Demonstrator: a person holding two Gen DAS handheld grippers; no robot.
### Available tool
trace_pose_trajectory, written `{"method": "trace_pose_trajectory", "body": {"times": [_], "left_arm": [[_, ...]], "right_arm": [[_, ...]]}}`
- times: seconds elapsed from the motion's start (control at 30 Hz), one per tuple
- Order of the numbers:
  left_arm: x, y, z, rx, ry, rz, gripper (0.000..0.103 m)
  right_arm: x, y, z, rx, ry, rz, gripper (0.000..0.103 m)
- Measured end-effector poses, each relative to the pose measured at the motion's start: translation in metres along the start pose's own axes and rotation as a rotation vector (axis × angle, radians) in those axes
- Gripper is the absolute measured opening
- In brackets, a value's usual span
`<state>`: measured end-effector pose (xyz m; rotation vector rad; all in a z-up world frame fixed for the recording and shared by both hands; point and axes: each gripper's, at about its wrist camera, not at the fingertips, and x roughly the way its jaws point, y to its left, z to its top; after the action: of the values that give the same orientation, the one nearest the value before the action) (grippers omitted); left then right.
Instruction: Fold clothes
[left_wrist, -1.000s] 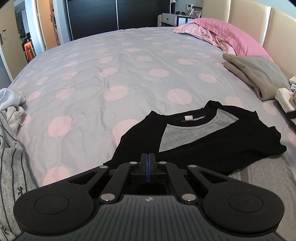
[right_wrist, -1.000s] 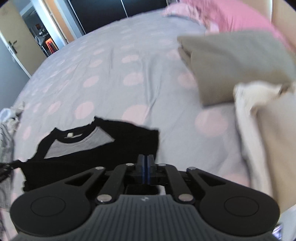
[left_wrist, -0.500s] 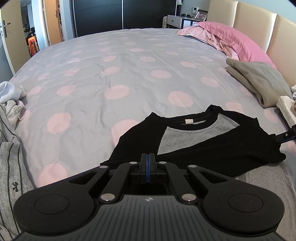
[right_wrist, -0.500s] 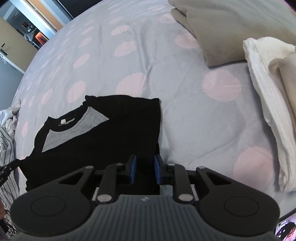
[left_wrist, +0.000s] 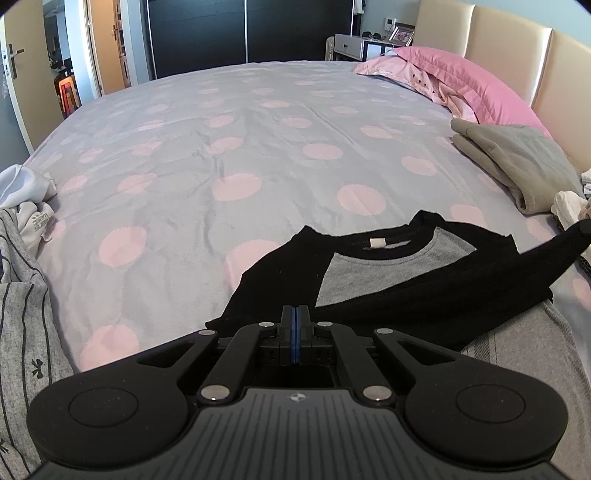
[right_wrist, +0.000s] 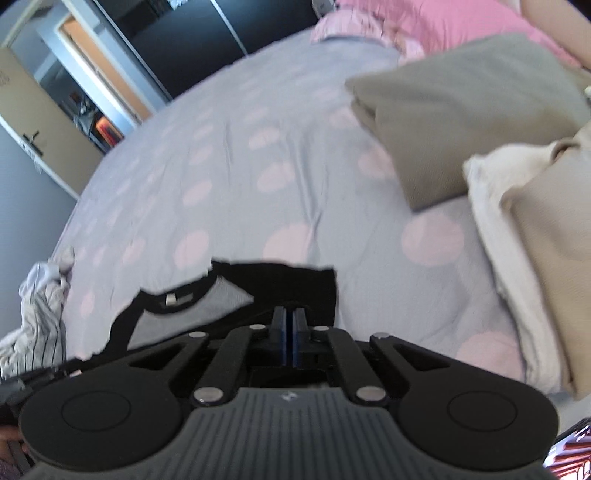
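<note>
Close to the near edge of the bed, the left tongs (left_wrist: 295, 314) are pressed together at the bottom hem of the black and grey shirt (left_wrist: 388, 266). They look like they are pinching the cloth, as they were a second ago, and they have hardly moved.

The right tongs (right_wrist: 289, 321) are the ones that changed. Half a second ago their two blue pads stood apart over the shirt's near right corner. Now the pads are almost together, with only a thin gap, right at the black cloth. This picture is blurry, so I cannot tell for sure if cloth is caught between them. From the left side, the shirt's right sleeve (left_wrist: 546, 251) now pokes up off the bed, where before it lay flat. So I think the right side has been grabbed and is being lifted.

That would mean both bottom corners are held, and the next fold can start, likely bringing the hem up toward the collar (left_wrist: 376, 243).

Farther toward the right edge of the bed lie a folded brown top (right_wrist: 461, 122) and a white and tan pile (right_wrist: 517, 221). At the left edge sits a heap of striped clothes (right_wrist: 40, 325). By the headboard rests a pink pillow (left_wrist: 461, 77).
</note>
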<state>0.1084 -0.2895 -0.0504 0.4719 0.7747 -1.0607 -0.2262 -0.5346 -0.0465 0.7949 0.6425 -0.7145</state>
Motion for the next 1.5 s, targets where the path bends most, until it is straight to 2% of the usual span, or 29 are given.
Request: {"method": "trace_pose_trajectory", "body": {"times": [0.3, 0.43, 0.47, 0.53, 0.67, 0.77, 0.9, 1.07, 1.27, 1.37, 1.4, 1.43, 1.5], "left_arm": [[0.025, -0.008, 0.015, -0.006, -0.002, 0.002, 0.0], [0.04, -0.008, 0.019, -0.028, 0.02, -0.007, 0.0], [0.043, -0.008, 0.019, -0.033, 0.031, -0.008, 0.005], [0.045, -0.004, 0.018, -0.041, 0.038, -0.006, 0.013], [0.04, 0.011, 0.011, -0.061, 0.039, 0.033, 0.014], [0.031, 0.027, 0.004, -0.099, 0.041, 0.052, 0.015], [0.02, 0.043, -0.007, -0.144, 0.057, 0.051, 0.015], [0.013, 0.049, -0.023, -0.188, 0.073, 0.024, 0.033], [0.026, 0.05, -0.027, -0.258, 0.112, 0.001, 0.034], [0.032, 0.043, -0.026, -0.24, 0.133, 0.018, 0.033], [0.035, 0.04, -0.026, -0.23, 0.144, 0.026, 0.031], [0.037, 0.038, -0.026, -0.221, 0.155, 0.032, 0.023], [0.04, 0.034, -0.025, -0.209, 0.16, 0.047, 0.019]], "right_arm": [[0.049, -0.001, 0.019, 0.012, 0.036, -0.089, 0.003], [0.068, -0.004, 0.024, 0.02, 0.05, -0.131, 0.004], [0.071, -0.005, 0.025, 0.023, 0.052, -0.144, 0.009], [0.074, -0.008, 0.025, 0.02, 0.048, -0.176, 0.01], [0.073, -0.016, 0.023, 0.03, 0.063, -0.185, 0.013], [0.069, -0.021, 0.018, 0.041, 0.076, -0.185, 0.023], [0.064, -0.025, 0.011, 0.044, 0.096, -0.157, 0.024], [0.062, -0.025, 0.002, 0.044, 0.123, -0.139, 0.029], [0.066, -0.03, -0.003, 0.099, 0.149, -0.12, 0.033], [0.071, -0.031, -0.005, 0.119, 0.167, -0.099, 0.035], [0.074, -0.031, -0.007, 0.128, 0.175, -0.091, 0.035], [0.077, -0.031, -0.008, 0.136, 0.184, -0.084, 0.035], [0.083, -0.032, -0.01, 0.16, 0.199, -0.069, 0.027]]}}
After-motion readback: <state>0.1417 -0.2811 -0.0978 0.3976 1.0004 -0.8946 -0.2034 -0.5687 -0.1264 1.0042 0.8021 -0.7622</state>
